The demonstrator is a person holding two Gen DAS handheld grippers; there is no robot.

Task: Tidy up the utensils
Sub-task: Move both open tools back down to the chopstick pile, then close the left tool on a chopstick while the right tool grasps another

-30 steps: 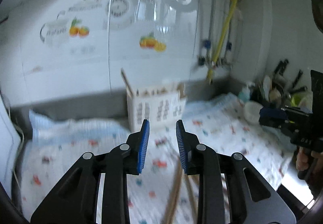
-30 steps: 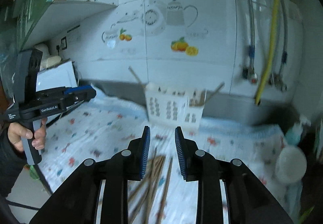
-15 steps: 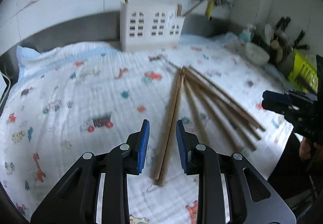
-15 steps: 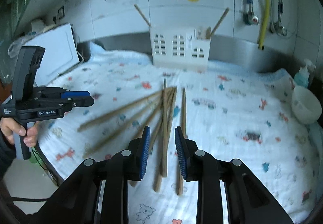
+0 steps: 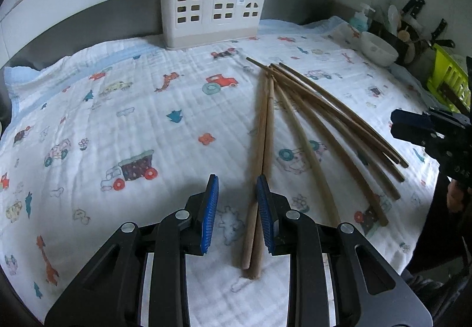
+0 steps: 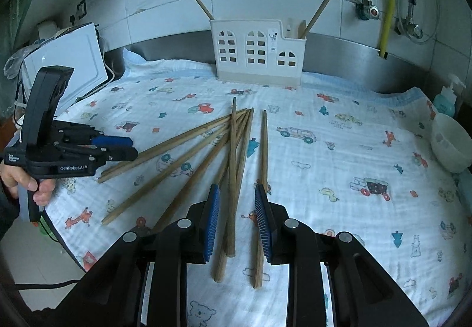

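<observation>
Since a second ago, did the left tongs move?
Yes. The left tongs came down toward the chopsticks; the white holder, once just above them, now sits far up the left wrist view.

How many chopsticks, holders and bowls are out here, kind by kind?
Loose chopsticks on the cloth: 7
Chopsticks standing in the holder: 2
White holder: 1
White bowl: 1
Total: 11
</observation>
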